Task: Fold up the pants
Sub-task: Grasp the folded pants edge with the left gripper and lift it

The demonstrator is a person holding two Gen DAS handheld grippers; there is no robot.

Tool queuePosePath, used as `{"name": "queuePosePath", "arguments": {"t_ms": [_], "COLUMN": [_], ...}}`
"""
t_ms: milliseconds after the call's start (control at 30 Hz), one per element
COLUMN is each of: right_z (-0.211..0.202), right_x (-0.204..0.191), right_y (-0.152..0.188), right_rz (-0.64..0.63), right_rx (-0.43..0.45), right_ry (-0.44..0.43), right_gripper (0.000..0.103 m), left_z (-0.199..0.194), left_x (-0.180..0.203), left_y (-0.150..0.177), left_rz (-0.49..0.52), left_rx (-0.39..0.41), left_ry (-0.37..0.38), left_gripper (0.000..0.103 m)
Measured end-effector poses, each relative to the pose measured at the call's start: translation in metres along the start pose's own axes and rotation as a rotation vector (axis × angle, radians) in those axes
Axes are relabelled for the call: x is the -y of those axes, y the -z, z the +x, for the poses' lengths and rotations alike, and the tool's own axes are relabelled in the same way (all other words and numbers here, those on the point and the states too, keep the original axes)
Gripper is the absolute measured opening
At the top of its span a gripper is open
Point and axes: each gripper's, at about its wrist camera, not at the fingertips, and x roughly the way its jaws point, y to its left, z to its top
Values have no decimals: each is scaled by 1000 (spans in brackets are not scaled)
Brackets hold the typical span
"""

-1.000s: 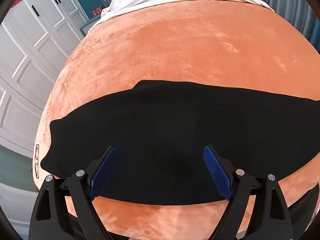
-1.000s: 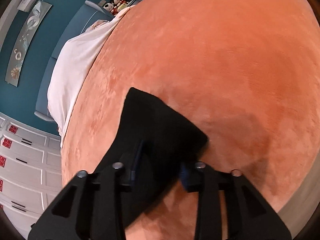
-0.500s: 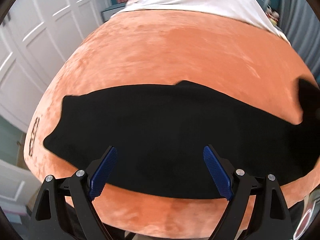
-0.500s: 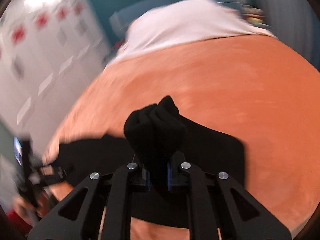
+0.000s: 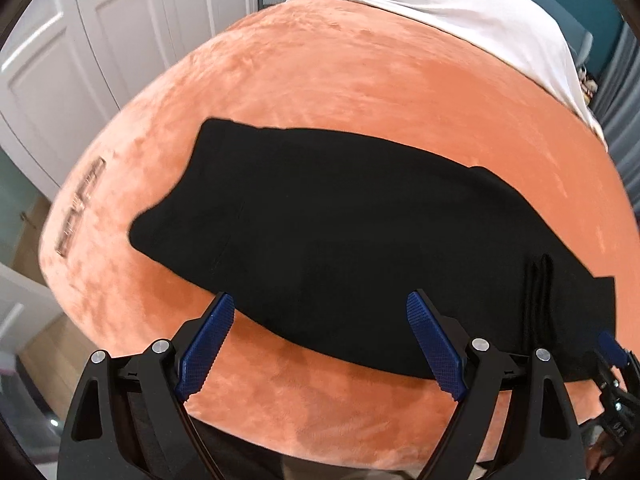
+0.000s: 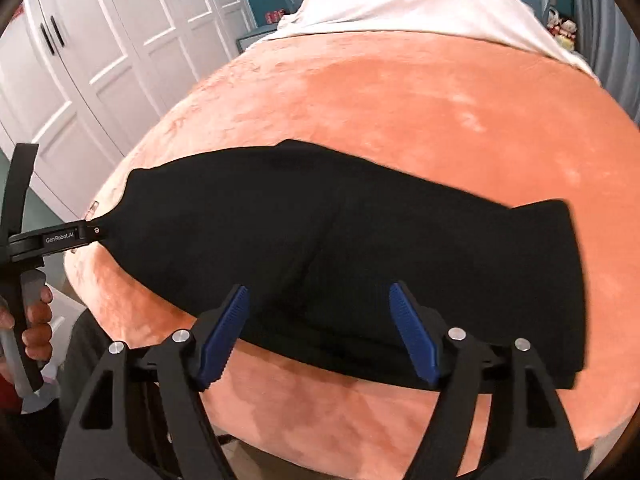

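Observation:
Black pants [image 5: 360, 240] lie lengthwise across the orange blanket [image 5: 360, 80], with one end folded back over the rest at the right [image 6: 500, 280]. My left gripper [image 5: 320, 344] hangs open above the pants' near edge, close to their left end, with nothing between its pads. My right gripper [image 6: 318, 320] hovers over the folded part with its jaws opening. The cloth lies below its blue pads [image 6: 412, 336], and they do not press on it. In the right wrist view the left gripper [image 6: 94, 231] shows at the pants' left tip, held by a hand [image 6: 36, 320].
White bedding [image 5: 460, 12] covers the far end of the bed. White wardrobe doors [image 6: 100, 40] stand along the left. The bed's near edge [image 6: 360, 420] curves just below both grippers. A blue pad of the right gripper [image 5: 612, 348] shows at the left wrist view's far right edge.
The right gripper, shut on a bunched pant end, carried it across over the pants, then opened and let it drop flat. The left gripper slid towards the pants' left end.

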Motion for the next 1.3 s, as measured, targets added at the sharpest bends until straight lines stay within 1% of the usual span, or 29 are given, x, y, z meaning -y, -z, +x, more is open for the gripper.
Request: {"name": "queuePosePath", "arguments": {"t_ms": [67, 200, 267, 300, 333, 400, 467, 500, 567, 600, 633, 667, 700, 733, 767, 833, 867, 900, 933, 967, 1000, 1033, 1067, 1100, 1133, 1167, 1233, 1300], "right_z": [13, 40, 67, 79, 78, 68, 54, 48, 43, 55, 72, 92, 108, 109, 101, 77, 64, 48, 37, 26, 16, 4, -7, -16, -27, -35, -52, -66], "right_x": [-3, -35, -45, -45, -40, -31, -33, -36, -47, -53, -56, -59, -58, -59, -60, -58, -56, -51, -47, -40, -35, -26, -17, -8, 9, 22, 49, 73], "right_y": [-7, 6, 15, 16, 13, -1, -14, -20, -33, -35, -35, -31, -28, -24, -24, -22, -20, -17, -14, -12, -11, -7, -5, -2, 6, 8, 15, 22], "right_rz": [-70, -197, -260, -264, -232, -127, -102, -95, -70, -67, -77, -92, -103, -92, -69, -24, -14, -11, -10, -10, -9, -2, 13, 34, 70, 102, 193, 271], "right_rx": [-28, -102, -157, -181, -170, -142, -91, -67, -23, -36, -82, -139, -179, -160, -133, -82, -52, -22, -4, 9, 19, 28, 35, 45, 58, 68, 98, 118], "right_ry": [28, 27, 47, 79, 70, 51, 63, 66, 40, 27, 31, 51, 72, 76, 65, 20, 14, 28, 42, 57, 70, 86, 107, 124, 136, 144, 139, 148], "right_gripper": [71, 70, 48, 36, 21, 18, 17, 16, 15, 17, 19, 20, 24, 31, 34, 49, 54, 64, 67, 67, 68, 71, 73, 81, 86, 86, 86, 86], "left_z": [2, -4, -4, -2, 0, 1, 2, 2, 7, 10, 16, 21, 25, 30, 34, 45, 52, 61, 68, 69, 70, 72, 72, 72, 72, 66, 36, -2], "left_x": [2, 10, 8, 6, 0, -9, -26, -34, -59, -67, -81, -90, -99, -111, -120, -132, -138, -142, -143, -139, -133, -128, -123, -115, -111, -105, -78, -40], "left_y": [0, 0, 2, 1, 2, 1, -3, -5, -11, -13, -15, -17, -17, -18, -17, -16, -14, -14, -14, -18, -23, -28, -34, -43, -48, -55, -71, -81], "left_rz": [2, 50, 56, 54, 42, 23, -25, -60, -178, -219, -282, -323, -355, -392, -414, -454, -481, -506, -532, -541, -535, -521, -502, -488, -486, -482, -415, -317], "left_rx": [-3, 9, 6, 0, -6, -4, 10, 20, 27, 22, 12, 5, -6, -20, -24, -50, -59, -72, -76, -55, -41, -35, -29, -33, -43, -39, 27, 99], "left_ry": [24, 36, 38, 38, 31, 28, 15, 17, 42, 45, 46, 49, 44, 30, 29, 8, 12, 26, 14, -10, -27, -25, -25, -8, 31, 22, 37, 68], "left_gripper": [86, 86, 86, 86, 86, 86, 86, 86, 86, 86, 86, 86, 86, 86, 86, 86, 86, 86, 86, 87, 86, 82, 54, 17, 14, 13, 13, 13]}}
